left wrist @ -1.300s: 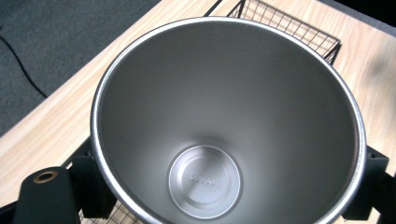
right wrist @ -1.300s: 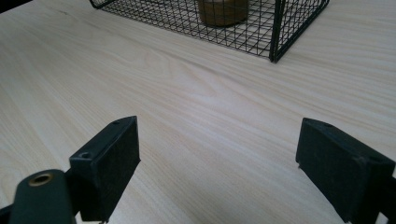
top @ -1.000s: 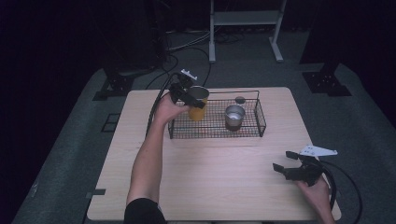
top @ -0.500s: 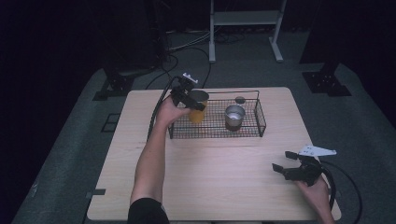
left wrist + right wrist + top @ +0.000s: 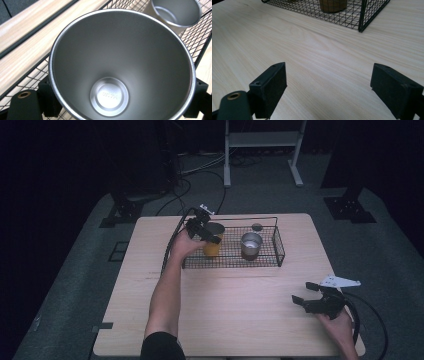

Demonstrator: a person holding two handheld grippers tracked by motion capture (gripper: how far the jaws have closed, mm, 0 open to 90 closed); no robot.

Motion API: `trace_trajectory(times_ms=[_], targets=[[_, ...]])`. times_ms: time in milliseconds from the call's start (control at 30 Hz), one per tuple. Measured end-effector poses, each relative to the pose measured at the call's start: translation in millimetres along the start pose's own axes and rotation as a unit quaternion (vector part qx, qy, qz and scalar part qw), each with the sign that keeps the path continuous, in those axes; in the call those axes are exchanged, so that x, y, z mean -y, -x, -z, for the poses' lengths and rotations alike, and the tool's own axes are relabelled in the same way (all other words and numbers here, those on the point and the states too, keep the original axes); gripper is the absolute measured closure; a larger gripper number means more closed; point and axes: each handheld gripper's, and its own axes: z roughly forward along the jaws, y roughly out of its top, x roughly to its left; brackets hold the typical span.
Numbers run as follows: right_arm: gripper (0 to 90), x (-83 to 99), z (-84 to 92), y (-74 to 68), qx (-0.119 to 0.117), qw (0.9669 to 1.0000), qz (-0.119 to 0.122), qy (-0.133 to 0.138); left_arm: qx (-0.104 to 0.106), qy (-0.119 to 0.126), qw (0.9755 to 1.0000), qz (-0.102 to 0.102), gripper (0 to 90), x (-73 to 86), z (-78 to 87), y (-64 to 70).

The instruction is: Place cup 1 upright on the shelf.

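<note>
Dark room, wooden table (image 5: 225,310). Left gripper (image 5: 204,229) pinches yellow cup (image 5: 212,245), lowering it upright into wire basket (image 5: 277,247) beside silver cup (image 5: 251,245), probably for storage. Right gripper (image 5: 307,296) idles, jaws spread, empty.

A: High view looks forward and down over the whole table (image 5: 225,320).
B: Left gripper view sits close, peering into a cup (image 5: 122,67); right looks low across wood. All share the wire basket (image 5: 362,17).

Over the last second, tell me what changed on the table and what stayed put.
The left gripper, clamped on the orange cup, has carried it lower into the wire basket. The silver cup in the basket has not moved, and the right gripper stays open over the table.
</note>
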Motion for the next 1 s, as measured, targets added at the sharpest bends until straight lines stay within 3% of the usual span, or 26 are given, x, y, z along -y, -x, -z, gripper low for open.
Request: trace_trajectory(times_ms=[633,1000], targets=[[12.6,0.0,-3.1,-3.1,-0.006,0.9999,0.004,-0.007,-0.007,-0.018,0.9998,0.003,13.8,2.2,-9.5,-0.4],[12.6,-0.8,-4.2,-4.8,-0.007,0.9999,0.006,-0.007,-0.009,-0.005,0.9999,0.008,13.7,20.4,-10.7,-0.1]])
